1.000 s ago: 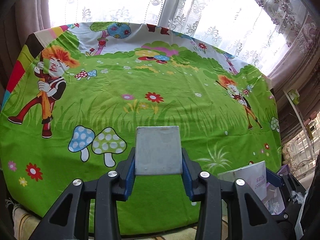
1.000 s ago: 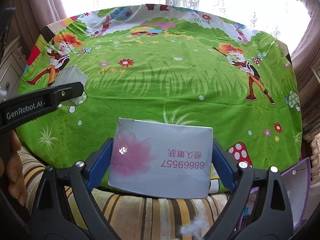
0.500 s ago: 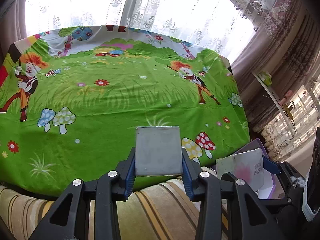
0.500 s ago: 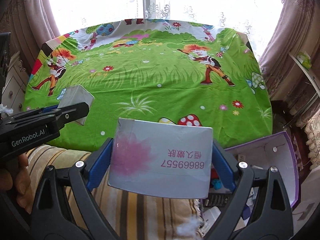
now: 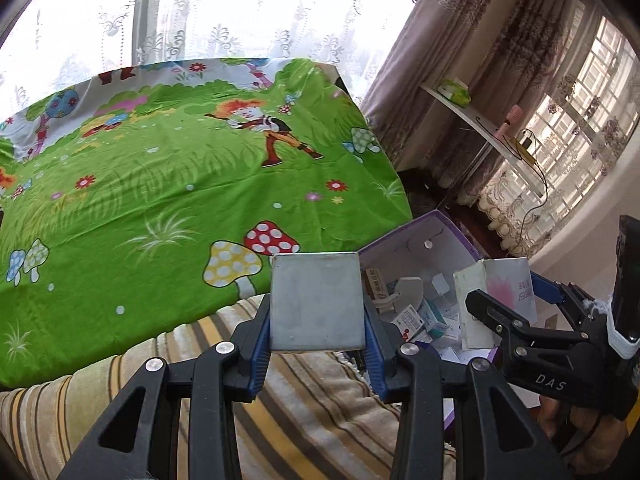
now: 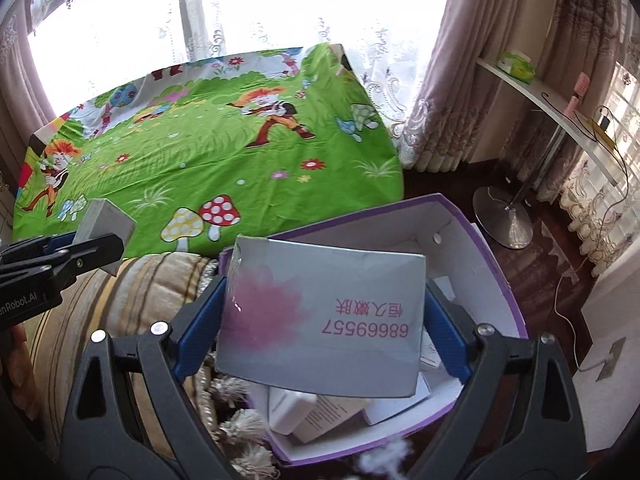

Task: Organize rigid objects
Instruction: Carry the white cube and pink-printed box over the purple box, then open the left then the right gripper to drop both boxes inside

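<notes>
My left gripper [image 5: 318,334] is shut on a small plain grey box [image 5: 316,300], held over the striped bed edge just left of the purple storage box [image 5: 416,236]. My right gripper [image 6: 322,324] is shut on a wide grey box with a pink flower and red print [image 6: 320,312], hanging above the open purple storage box [image 6: 460,232]. The storage box holds several small cartons [image 5: 424,316]. The right gripper with its flower box [image 5: 504,292] also shows at the right of the left wrist view, and the left gripper's grey box [image 6: 105,220] at the left of the right wrist view.
A bed with a green cartoon sheet [image 5: 168,184] fills the left, with a striped blanket [image 5: 300,408] along its near edge. A white side table on a round metal foot [image 6: 504,220] stands on the dark floor to the right, before curtains and windows.
Both grippers swung right with their boxes, from over the green sheet to the bed's edge. The purple storage box has come into view under the right gripper.
</notes>
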Demonstrator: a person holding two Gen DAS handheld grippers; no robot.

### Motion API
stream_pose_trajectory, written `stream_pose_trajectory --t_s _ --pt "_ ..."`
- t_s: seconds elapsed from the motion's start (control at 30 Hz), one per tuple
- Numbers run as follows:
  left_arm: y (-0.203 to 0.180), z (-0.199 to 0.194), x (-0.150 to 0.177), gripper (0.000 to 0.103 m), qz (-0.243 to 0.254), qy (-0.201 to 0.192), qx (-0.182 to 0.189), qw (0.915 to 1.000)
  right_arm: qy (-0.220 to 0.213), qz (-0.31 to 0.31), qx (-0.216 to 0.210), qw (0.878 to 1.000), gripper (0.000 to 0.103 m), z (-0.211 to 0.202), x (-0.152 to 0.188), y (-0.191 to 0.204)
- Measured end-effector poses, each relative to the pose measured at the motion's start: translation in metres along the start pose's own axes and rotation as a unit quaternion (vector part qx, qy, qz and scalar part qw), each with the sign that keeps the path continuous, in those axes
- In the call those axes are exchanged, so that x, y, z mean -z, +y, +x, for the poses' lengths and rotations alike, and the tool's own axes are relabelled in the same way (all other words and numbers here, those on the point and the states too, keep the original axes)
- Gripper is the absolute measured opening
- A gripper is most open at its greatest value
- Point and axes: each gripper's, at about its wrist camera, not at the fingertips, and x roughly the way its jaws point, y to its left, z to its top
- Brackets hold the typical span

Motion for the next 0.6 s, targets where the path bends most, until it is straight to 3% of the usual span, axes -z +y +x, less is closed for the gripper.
stream_pose_trajectory --t_s 0.37,0.6 --pt "-0.073 0.058 -0.022 0.041 0.074 0.031 0.015 0.9967 0.006 0.055 0.050 0.997 0.093 0.018 0.009 -0.072" --pt "-0.094 0.081 -0.031 0.042 0.084 0.033 0.024 0.9956 0.004 0.074 0.063 0.995 0.094 0.029 0.011 -0.096"
